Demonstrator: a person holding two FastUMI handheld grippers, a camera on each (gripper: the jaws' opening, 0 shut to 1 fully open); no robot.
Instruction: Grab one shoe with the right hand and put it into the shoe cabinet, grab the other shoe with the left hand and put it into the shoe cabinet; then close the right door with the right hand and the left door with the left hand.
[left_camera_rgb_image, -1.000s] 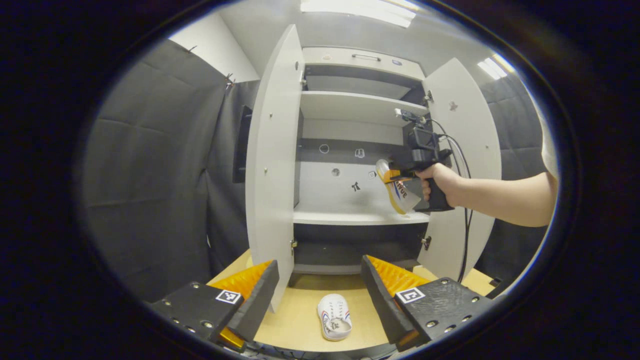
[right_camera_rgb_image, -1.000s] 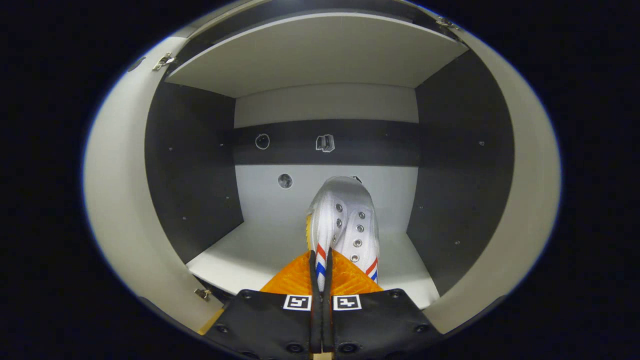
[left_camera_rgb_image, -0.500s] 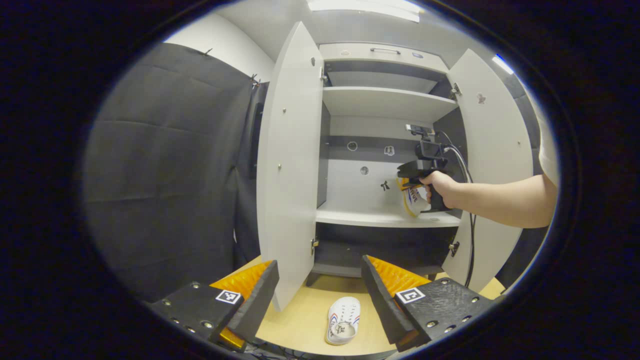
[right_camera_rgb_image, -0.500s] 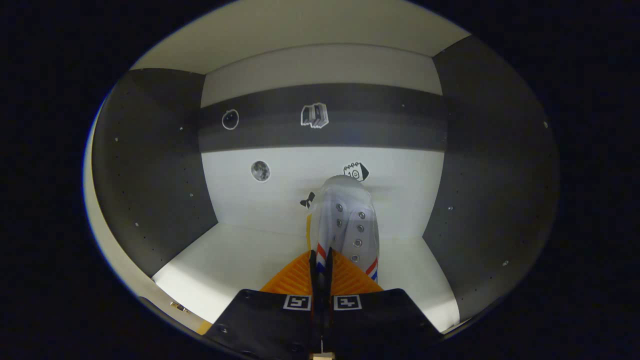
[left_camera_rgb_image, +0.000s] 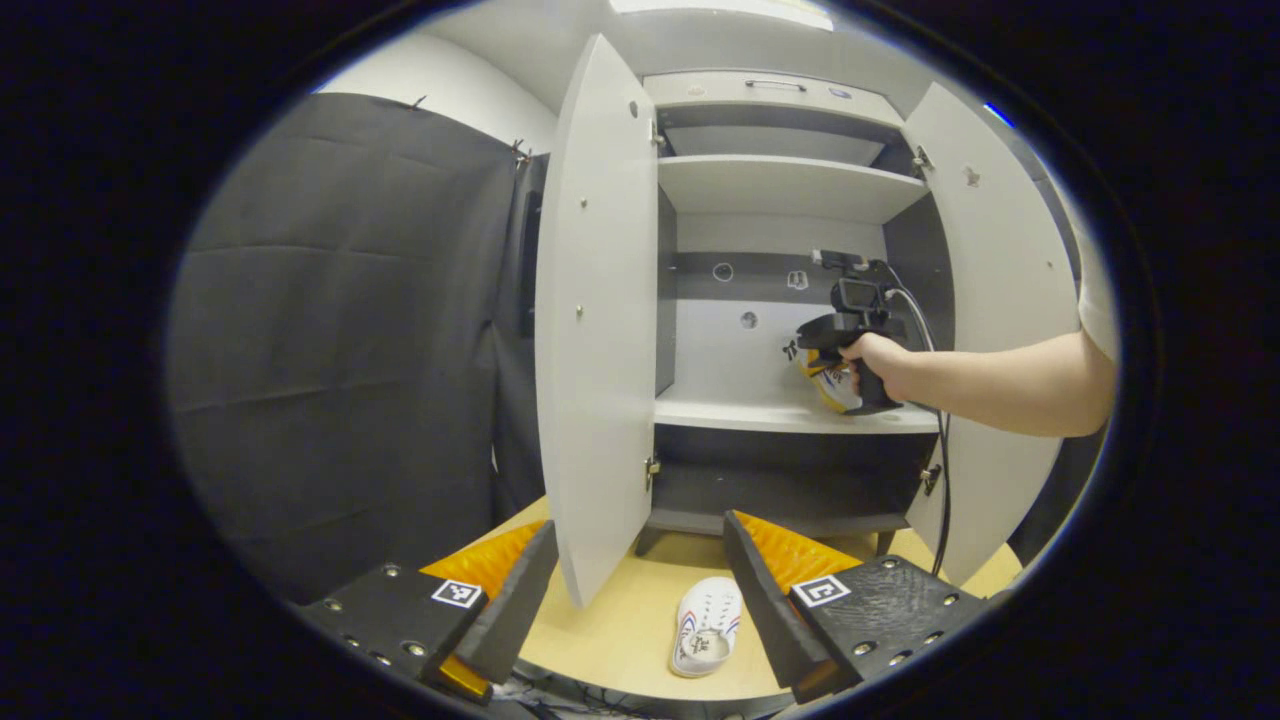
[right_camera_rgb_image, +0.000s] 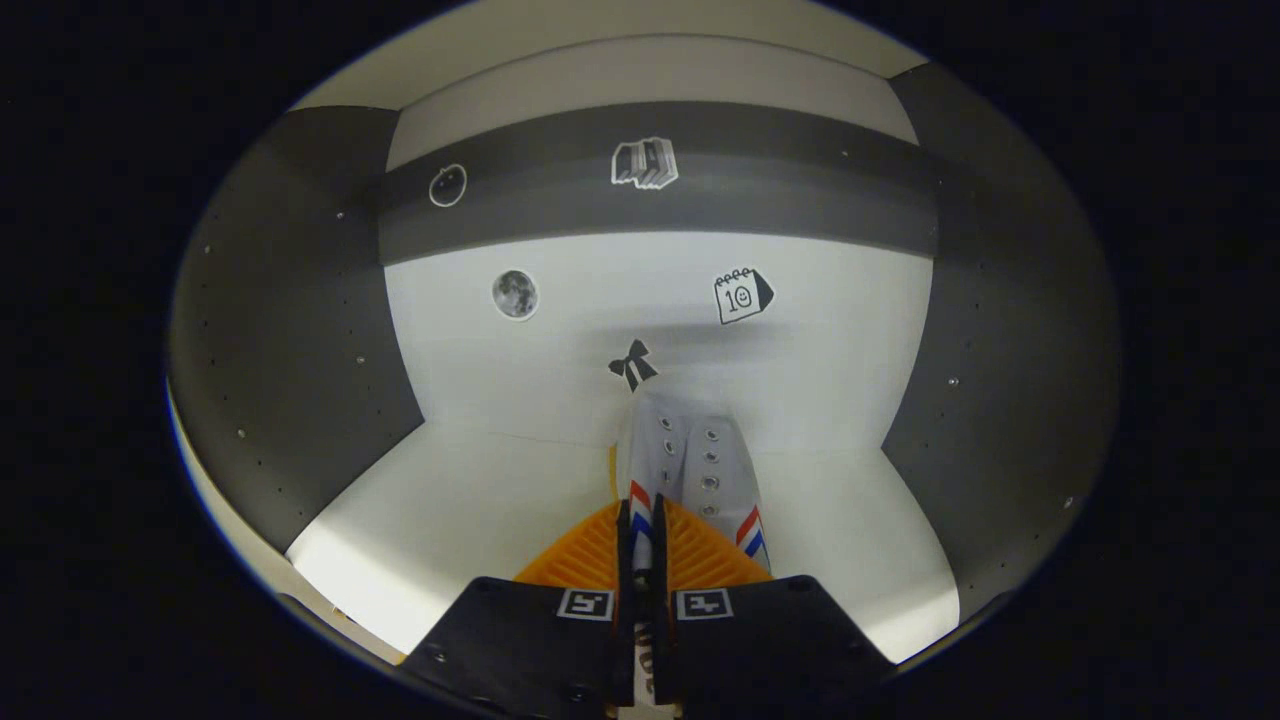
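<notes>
My right gripper (right_camera_rgb_image: 641, 530) is shut on the rim of a white shoe (right_camera_rgb_image: 690, 460) with red and blue stripes, deep inside the cabinet's middle compartment, toe pointing at the back wall. In the left gripper view that gripper (left_camera_rgb_image: 815, 355) and the hand (left_camera_rgb_image: 875, 360) holding it reach over the middle shelf (left_camera_rgb_image: 790, 415), the held shoe (left_camera_rgb_image: 835, 385) tilted just above it. The second white shoe (left_camera_rgb_image: 708, 625) lies on the wooden table (left_camera_rgb_image: 620, 620) between my left gripper's fingers; my left gripper (left_camera_rgb_image: 640, 590) is open above it. Both cabinet doors, left (left_camera_rgb_image: 595, 310) and right (left_camera_rgb_image: 1005, 310), stand open.
The cabinet has an upper shelf (left_camera_rgb_image: 780, 185) and a dark lower compartment (left_camera_rgb_image: 780, 480). Small stickers (right_camera_rgb_image: 740, 295) dot the back wall. A cable (left_camera_rgb_image: 938, 460) hangs from the right gripper along the right door. Grey padded booth wall (left_camera_rgb_image: 350, 330) stands to the left.
The right gripper has pushed the shoe deeper into the middle compartment and lowered it toward the shelf. My left gripper has shifted; the floor shoe now sits closer to its right finger.
</notes>
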